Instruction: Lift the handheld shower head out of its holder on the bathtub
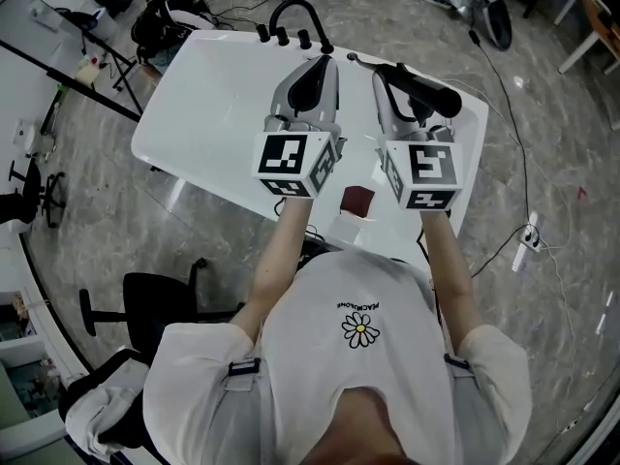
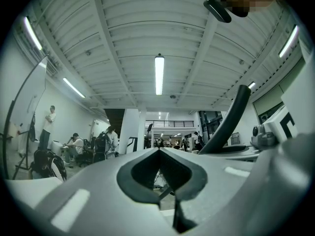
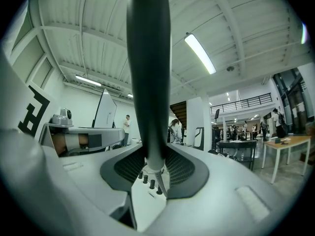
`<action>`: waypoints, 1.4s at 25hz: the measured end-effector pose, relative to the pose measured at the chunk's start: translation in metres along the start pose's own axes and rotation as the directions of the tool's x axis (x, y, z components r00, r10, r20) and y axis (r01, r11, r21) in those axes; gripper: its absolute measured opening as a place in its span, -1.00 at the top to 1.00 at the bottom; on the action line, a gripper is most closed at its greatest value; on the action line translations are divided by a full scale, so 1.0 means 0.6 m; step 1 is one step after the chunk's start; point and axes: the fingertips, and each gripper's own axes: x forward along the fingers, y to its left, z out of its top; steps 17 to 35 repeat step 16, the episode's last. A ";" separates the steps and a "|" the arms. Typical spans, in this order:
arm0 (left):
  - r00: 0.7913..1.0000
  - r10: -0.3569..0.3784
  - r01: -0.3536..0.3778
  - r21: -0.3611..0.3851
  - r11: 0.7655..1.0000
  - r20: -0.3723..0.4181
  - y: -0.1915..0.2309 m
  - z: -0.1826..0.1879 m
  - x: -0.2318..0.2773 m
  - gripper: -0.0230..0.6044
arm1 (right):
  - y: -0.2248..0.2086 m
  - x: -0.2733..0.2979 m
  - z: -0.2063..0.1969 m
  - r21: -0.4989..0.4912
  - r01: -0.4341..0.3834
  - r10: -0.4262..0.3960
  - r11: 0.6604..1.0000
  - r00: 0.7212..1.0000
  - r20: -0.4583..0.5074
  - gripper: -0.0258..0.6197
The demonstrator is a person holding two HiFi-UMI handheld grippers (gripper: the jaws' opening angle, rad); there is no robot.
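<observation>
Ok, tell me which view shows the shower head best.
Head view: the whole shower head lies in the right gripper over the tub. Right gripper view shows only its handle; left gripper view, a dark curved bar.

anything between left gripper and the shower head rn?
Head view: only bare white bathtub between the left gripper and the shower head, which the right gripper clamps. Left gripper view shows its jaws shut, empty.

Quantities in view:
- white bathtub (image 1: 208,100): 1
- handheld shower head (image 1: 431,93): 1
- curved black spout (image 1: 295,6): 1
- black knobs (image 1: 282,37) on the tub rim: 4
- grippers: 2, namely the left gripper (image 1: 320,66) and the right gripper (image 1: 386,77)
- black office chair (image 1: 145,296): 1
</observation>
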 end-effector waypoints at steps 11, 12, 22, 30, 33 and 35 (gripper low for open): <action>1.000 0.004 -0.004 -0.005 1.000 0.011 0.001 0.004 -0.006 0.93 | 0.004 -0.006 -0.005 -0.005 0.002 -0.002 1.000 1.000 -0.003 0.45; 1.000 0.005 -0.005 -0.009 1.000 0.013 0.002 0.004 -0.004 0.92 | 0.004 -0.006 -0.004 -0.007 0.002 -0.002 1.000 1.000 -0.003 0.45; 1.000 0.007 -0.006 -0.020 1.000 0.024 -0.002 0.010 0.003 0.93 | 0.001 -0.006 -0.003 -0.015 0.003 -0.003 1.000 1.000 -0.006 0.45; 1.000 0.007 -0.006 -0.020 1.000 0.024 -0.002 0.010 0.003 0.93 | 0.001 -0.006 -0.003 -0.015 0.003 -0.003 1.000 1.000 -0.006 0.45; 1.000 0.007 -0.006 -0.020 1.000 0.024 -0.002 0.010 0.003 0.93 | 0.001 -0.006 -0.003 -0.015 0.003 -0.003 1.000 1.000 -0.006 0.45; 1.000 0.007 -0.006 -0.020 1.000 0.024 -0.002 0.010 0.003 0.93 | 0.001 -0.006 -0.003 -0.015 0.003 -0.003 1.000 1.000 -0.006 0.45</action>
